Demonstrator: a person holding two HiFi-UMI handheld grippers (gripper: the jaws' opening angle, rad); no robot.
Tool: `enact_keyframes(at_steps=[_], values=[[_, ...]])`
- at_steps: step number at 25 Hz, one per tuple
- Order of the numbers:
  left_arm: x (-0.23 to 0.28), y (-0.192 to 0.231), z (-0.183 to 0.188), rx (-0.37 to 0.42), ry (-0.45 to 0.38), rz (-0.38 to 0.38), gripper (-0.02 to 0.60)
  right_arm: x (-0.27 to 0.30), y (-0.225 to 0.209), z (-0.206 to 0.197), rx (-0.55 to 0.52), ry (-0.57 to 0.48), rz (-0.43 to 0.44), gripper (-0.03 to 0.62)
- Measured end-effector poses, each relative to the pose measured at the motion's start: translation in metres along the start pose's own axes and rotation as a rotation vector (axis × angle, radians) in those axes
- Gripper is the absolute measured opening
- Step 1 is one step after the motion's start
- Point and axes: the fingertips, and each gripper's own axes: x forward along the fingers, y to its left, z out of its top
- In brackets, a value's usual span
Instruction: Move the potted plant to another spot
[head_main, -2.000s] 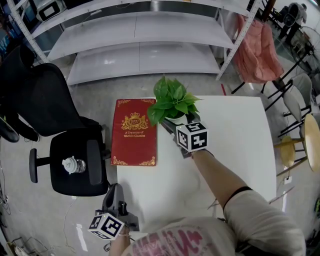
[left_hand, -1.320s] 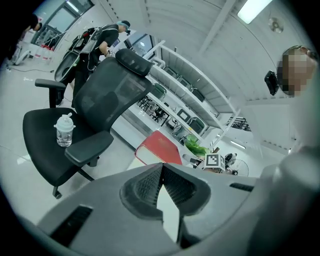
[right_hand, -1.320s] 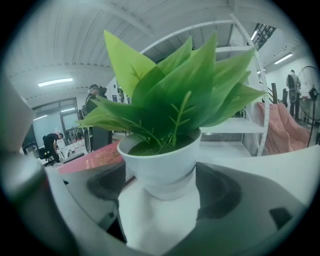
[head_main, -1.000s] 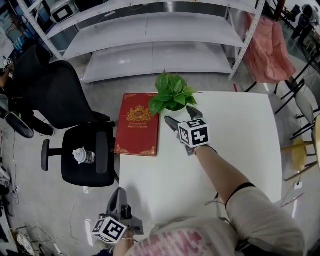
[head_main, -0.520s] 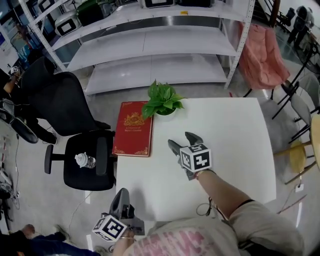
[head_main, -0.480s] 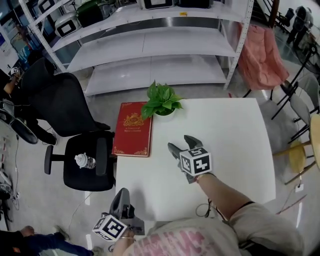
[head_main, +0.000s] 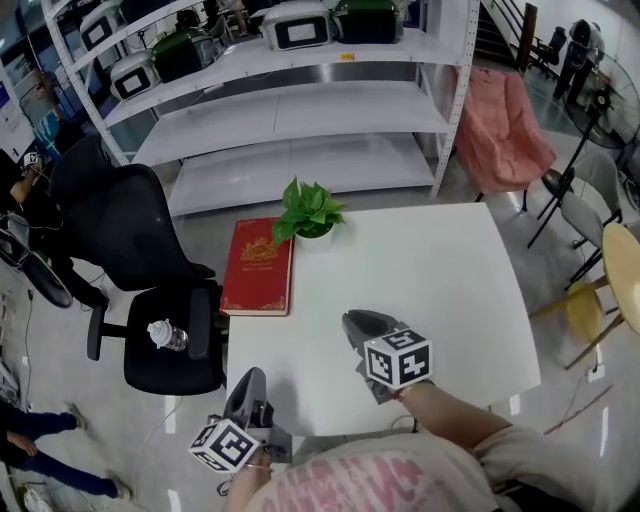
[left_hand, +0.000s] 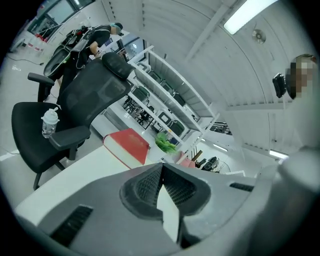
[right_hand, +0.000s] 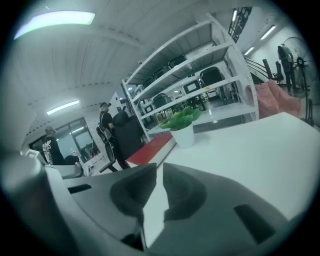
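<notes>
Backing off since a second ago, the right tongs have left the potted plant and now sit right of the red book's near end, their jaws just closed to a slit on nothing. The plant stands on the desk at the book's far right corner, perhaps touching it, straight ahead of the right tongs. The left tongs, together and empty, hang beyond the book's near end, farther off.

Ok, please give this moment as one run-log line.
plant: on table, beside book, free | right gripper: jaws just closing, nothing between | left gripper: shut, empty
</notes>
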Motion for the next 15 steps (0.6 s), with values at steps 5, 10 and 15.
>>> enact_keyframes(at_steps=[5, 10, 15], values=[[-0.009, -0.023, 0.03, 0.049, -0.034, -0.098, 0.002, -0.044, 0.022, 0.025, 0.128, -0.134, 0.048, 0.008], [-0.032, -0.035, 0.044, 0.087, -0.026, -0.178, 0.002, -0.076, 0.06, 0.042, 0.139, -0.249, 0.041, 0.008], [-0.07, -0.033, 0.056, 0.107, -0.031, -0.235, 0.002, -0.107, 0.101, 0.039, 0.142, -0.344, 0.028, 0.007]])
